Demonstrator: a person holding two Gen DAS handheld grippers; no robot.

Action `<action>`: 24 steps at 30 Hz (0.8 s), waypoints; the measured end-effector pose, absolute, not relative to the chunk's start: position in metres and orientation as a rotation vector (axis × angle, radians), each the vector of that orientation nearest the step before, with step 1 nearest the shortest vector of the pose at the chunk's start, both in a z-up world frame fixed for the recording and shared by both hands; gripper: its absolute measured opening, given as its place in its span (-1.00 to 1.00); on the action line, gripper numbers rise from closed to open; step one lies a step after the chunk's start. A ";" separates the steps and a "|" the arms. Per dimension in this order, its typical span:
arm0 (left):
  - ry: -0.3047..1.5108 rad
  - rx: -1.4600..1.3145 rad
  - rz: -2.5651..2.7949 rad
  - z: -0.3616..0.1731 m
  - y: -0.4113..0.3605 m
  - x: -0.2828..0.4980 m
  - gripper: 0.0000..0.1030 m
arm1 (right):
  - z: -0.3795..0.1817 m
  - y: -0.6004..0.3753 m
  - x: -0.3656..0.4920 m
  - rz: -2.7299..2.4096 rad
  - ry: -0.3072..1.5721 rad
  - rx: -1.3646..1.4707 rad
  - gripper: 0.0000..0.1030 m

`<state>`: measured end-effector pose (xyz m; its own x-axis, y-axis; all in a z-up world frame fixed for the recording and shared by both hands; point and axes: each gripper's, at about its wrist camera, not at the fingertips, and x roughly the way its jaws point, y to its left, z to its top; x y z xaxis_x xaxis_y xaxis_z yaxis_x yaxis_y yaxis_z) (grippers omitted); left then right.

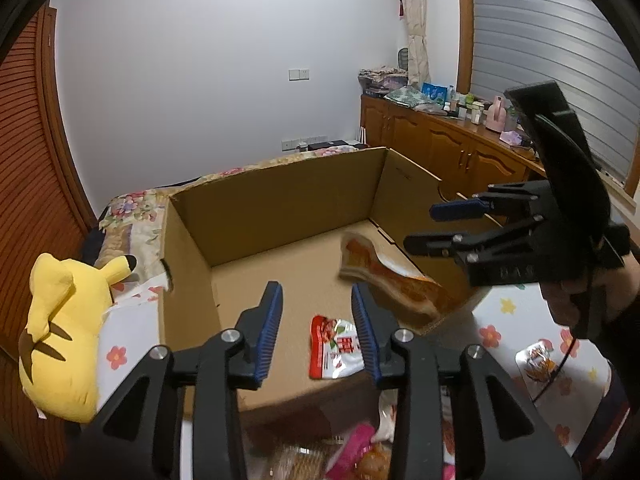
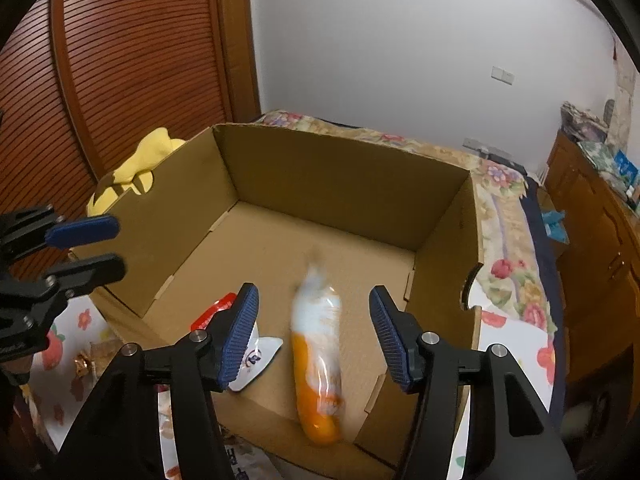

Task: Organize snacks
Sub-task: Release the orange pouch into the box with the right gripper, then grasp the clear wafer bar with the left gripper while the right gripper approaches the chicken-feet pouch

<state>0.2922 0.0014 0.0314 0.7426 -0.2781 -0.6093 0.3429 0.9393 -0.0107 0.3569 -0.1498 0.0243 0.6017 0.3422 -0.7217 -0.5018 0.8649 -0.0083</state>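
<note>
With both grippers, the left gripper (image 1: 317, 322) and the right gripper (image 2: 314, 336), parted and empty above the cardboard box (image 2: 340, 168), the orange snack bag (image 2: 318, 364) and red packet (image 1: 334, 346) were judged dropped in, so another snack would be fetched next.

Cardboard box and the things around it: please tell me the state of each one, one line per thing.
Cardboard box: open at the top, two packets inside.
Orange packet: blurred, in the box, not gripped.
Red and white packet: flat on the box floor.
Left gripper: open, empty.
Right gripper: open, empty.
Yellow plush toy: lying beside the box.
</note>
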 end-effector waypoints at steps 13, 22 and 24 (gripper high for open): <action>0.643 0.113 -0.333 0.029 0.019 0.217 -0.16 | 0.053 -0.159 0.265 0.498 0.709 -0.200 0.15; 0.665 0.100 -0.310 0.013 0.036 0.182 -0.06 | 0.035 -0.160 0.212 0.503 0.720 -0.182 0.14; 0.676 0.095 -0.300 0.007 0.040 0.176 -0.06 | 0.028 -0.161 0.202 0.509 0.725 -0.178 0.15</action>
